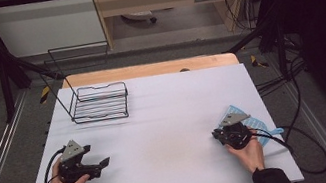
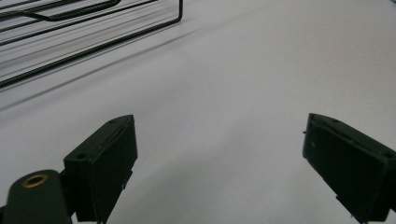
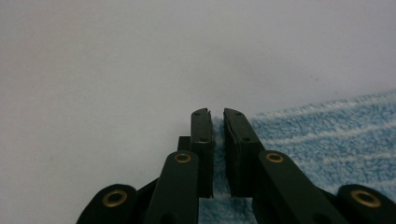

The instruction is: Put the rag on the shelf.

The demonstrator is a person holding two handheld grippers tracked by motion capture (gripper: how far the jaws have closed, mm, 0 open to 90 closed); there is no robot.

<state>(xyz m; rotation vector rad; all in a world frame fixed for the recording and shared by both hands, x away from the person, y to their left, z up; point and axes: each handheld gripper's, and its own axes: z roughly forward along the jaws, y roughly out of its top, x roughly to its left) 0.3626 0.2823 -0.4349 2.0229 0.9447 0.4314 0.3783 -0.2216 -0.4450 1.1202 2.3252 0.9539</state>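
A light blue striped towel [image 1: 259,124] lies flat near the right edge of the white table [image 1: 169,110]. My right gripper [image 1: 216,136] is low over the towel's left edge, held by a hand. In the right gripper view its jaws stand almost together, and my right gripper [image 3: 218,116] is shut on the edge of the blue towel [image 3: 327,140], with blue pile showing in the narrow gap. My left gripper [image 1: 97,155] rests at the front left of the table in the other hand. Seen in its own view, my left gripper [image 2: 219,154] is open wide over bare white surface.
A black wire rack [image 1: 99,102] with a tall wire back stands at the back left of the table; its base wires [image 2: 70,42] show beyond my left gripper. Cables trail off the table's right side. A wooden strip [image 1: 147,69] borders the far edge.
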